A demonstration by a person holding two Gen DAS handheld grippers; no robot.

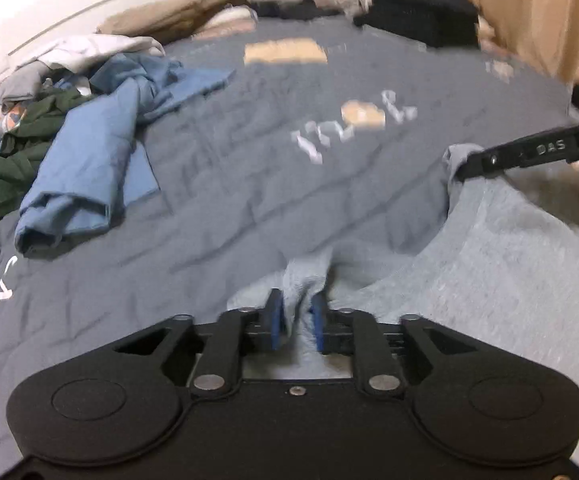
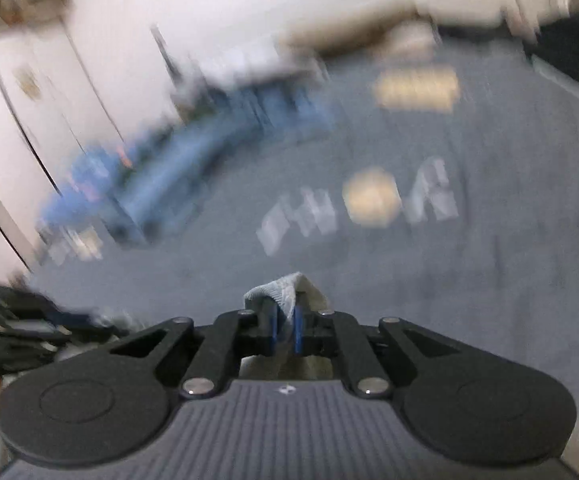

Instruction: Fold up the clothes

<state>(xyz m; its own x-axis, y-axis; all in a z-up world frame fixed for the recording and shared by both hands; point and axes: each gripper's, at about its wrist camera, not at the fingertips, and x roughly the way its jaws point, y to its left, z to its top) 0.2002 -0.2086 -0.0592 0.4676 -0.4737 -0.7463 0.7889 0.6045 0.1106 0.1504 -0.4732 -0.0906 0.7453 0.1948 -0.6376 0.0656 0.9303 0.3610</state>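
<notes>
A light grey garment lies bunched at the near right of the bed. My left gripper has a fold of it pinched upright between its blue pads. From the right edge of the left wrist view my right gripper reaches in, shut on another corner of the garment and holding it above the bed. The right wrist view is blurred. There a tuft of the grey garment sticks up between the nearly touching pads of my right gripper. My left gripper is a dark smear at the lower left.
A dark grey-blue bedspread with pale printed letters covers the bed. A heap of clothes sits at the left: a blue shirt, a dark green piece, white ones behind. A black pile lies at the far edge, near a beige curtain.
</notes>
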